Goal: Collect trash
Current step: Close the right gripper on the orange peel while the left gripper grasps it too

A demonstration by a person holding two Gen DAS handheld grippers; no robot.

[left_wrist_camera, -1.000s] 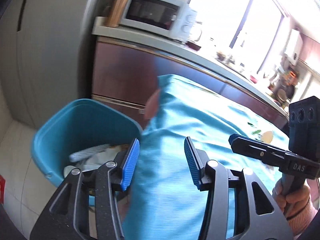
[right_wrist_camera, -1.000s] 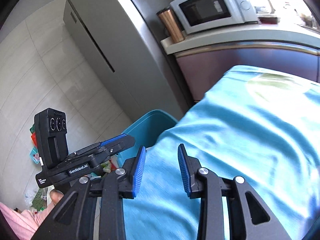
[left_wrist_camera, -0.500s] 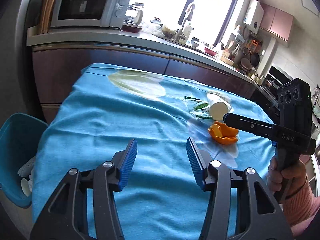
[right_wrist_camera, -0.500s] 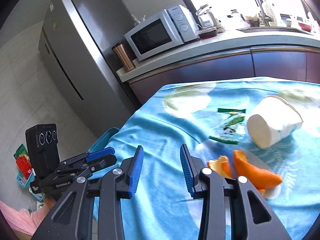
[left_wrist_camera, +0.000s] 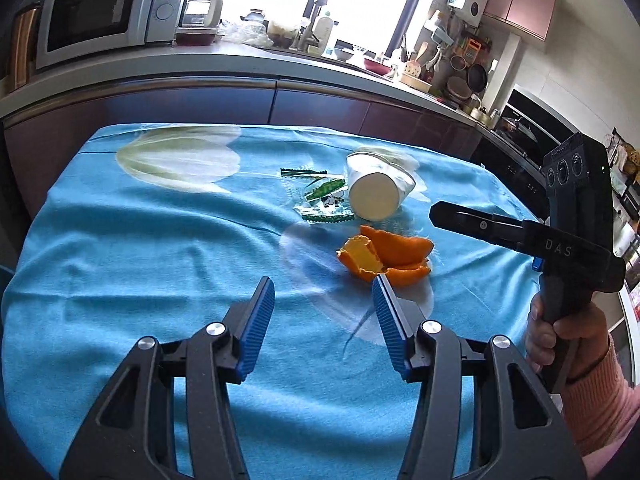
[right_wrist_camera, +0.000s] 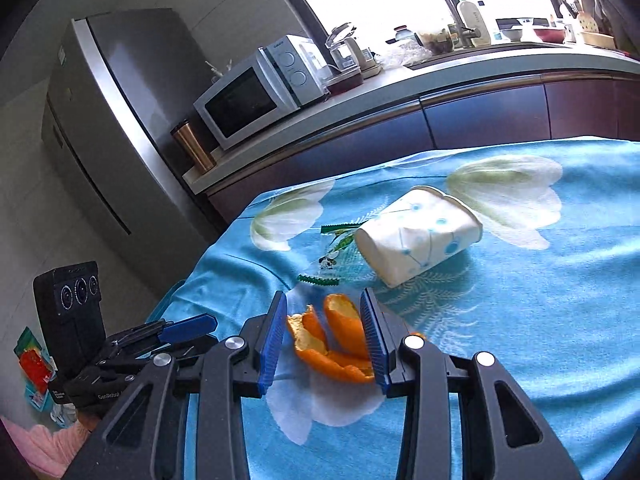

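Orange peel (left_wrist_camera: 384, 256) (right_wrist_camera: 332, 340) lies on the blue tablecloth (left_wrist_camera: 160, 248) (right_wrist_camera: 540, 300). A white paper cup (left_wrist_camera: 378, 188) (right_wrist_camera: 420, 236) lies on its side behind it, beside a clear wrapper with green edges (left_wrist_camera: 324, 200) (right_wrist_camera: 332, 256). My right gripper (right_wrist_camera: 325, 320) is open, its blue pads either side of the peel, not closed on it; it shows from the side in the left wrist view (left_wrist_camera: 436, 212). My left gripper (left_wrist_camera: 324, 304) is open and empty above the cloth, left of the peel; it shows in the right wrist view (right_wrist_camera: 188, 326).
A kitchen counter (left_wrist_camera: 248, 64) with a microwave (left_wrist_camera: 100, 12) (right_wrist_camera: 260, 88) and bottles runs behind the table. A steel fridge (right_wrist_camera: 112, 120) stands at the left. The table's left edge (right_wrist_camera: 192, 280) drops to the floor.
Both grippers swung away from the blue bin at the table's left end toward the trash. The right gripper has come forward so its pads now straddle the orange peel.
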